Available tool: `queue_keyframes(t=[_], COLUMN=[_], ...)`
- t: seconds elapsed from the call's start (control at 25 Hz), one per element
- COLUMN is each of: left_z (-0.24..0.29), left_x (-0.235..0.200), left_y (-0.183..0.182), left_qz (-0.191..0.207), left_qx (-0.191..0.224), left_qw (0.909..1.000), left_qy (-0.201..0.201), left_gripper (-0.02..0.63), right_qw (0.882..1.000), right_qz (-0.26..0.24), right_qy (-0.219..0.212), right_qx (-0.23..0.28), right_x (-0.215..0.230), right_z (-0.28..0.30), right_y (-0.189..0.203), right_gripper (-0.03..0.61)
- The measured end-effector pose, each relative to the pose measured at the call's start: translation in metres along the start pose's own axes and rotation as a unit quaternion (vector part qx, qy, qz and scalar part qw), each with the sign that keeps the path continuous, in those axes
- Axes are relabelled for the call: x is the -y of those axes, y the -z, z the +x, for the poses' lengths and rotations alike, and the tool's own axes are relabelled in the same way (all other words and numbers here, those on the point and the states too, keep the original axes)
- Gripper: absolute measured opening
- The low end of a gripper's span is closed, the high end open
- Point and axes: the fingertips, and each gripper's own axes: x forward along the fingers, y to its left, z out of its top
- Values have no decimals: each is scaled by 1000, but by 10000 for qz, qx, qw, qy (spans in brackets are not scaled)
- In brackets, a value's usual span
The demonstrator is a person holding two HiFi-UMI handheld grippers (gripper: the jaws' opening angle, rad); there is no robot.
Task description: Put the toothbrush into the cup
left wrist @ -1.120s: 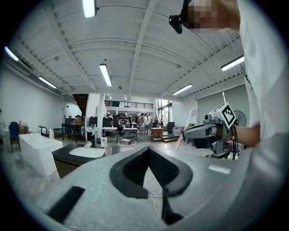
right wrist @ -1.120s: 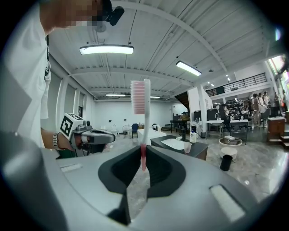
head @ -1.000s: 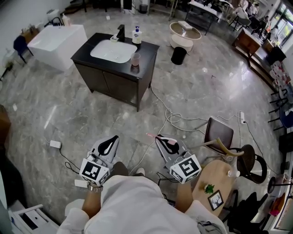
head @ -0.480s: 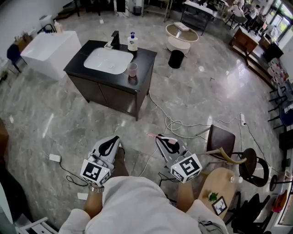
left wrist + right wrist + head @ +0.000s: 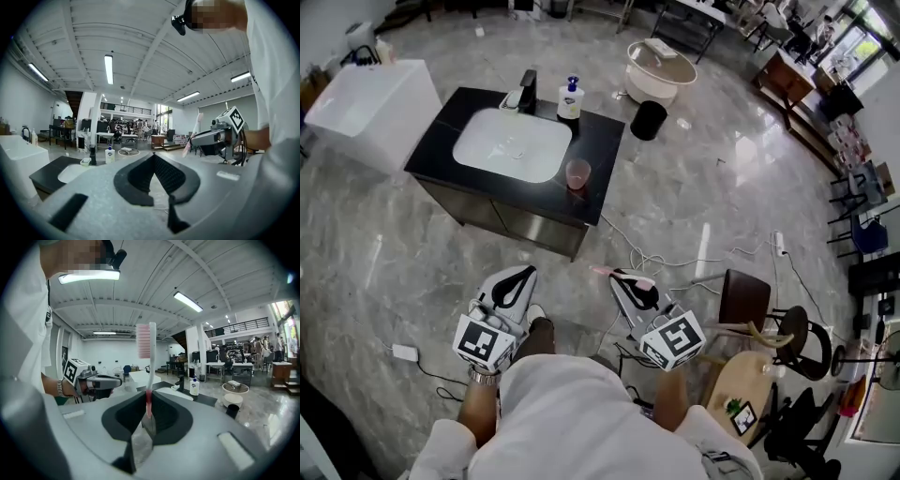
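A pink cup (image 5: 577, 174) stands on the right part of a black vanity counter (image 5: 600, 122), beside its white sink (image 5: 512, 144). My right gripper (image 5: 621, 278) is shut on a pink toothbrush (image 5: 605, 272), held over the floor well short of the vanity. In the right gripper view the toothbrush (image 5: 149, 366) stands upright between the jaws of my right gripper (image 5: 148, 411), bristles on top. My left gripper (image 5: 523, 274) is shut with nothing in it, level with the right one. The left gripper (image 5: 153, 155) view shows its jaws meeting, with the toothbrush (image 5: 193, 133) off to the right.
A faucet (image 5: 528, 89) and a soap bottle (image 5: 570, 98) stand at the counter's back. A white tub (image 5: 356, 98) is to the left, a black bin (image 5: 648, 119) and a round table (image 5: 661, 64) behind. Cables (image 5: 656, 253) lie on the floor; a chair (image 5: 745, 292) is at my right.
The vanity and the cup have come nearer in the head view as the person walks towards them. Both grippers keep their pose, and the right one still holds the toothbrush.
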Motion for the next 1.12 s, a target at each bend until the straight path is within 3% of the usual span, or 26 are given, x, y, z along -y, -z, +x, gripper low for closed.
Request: queue_keyframes(t=[0.2, 0.56, 0.84, 1.12], left_z=[27, 76, 110, 118], left_x=[-50, -81, -88, -101], left_y=[-3, -7, -13, -8], left_qz=[-95, -165, -228, -274], left_qx=[-34, -95, -74, -142], left_qw=[9999, 9998, 9993, 9988], left_qy=[100, -108, -285, -386], left_gripper=[-3, -3, -3, -3], right_qw=[9998, 9997, 9986, 9892], right_qz=[83, -4, -322, -920], right_qy=[151, 109, 30, -188], right_qx=[-129, -222, -417, -1129], right_x=[25, 87, 137, 170], right_z=[44, 82, 106, 170], right_y=[-9, -15, -18, -1], right_gripper=[48, 48, 48, 48])
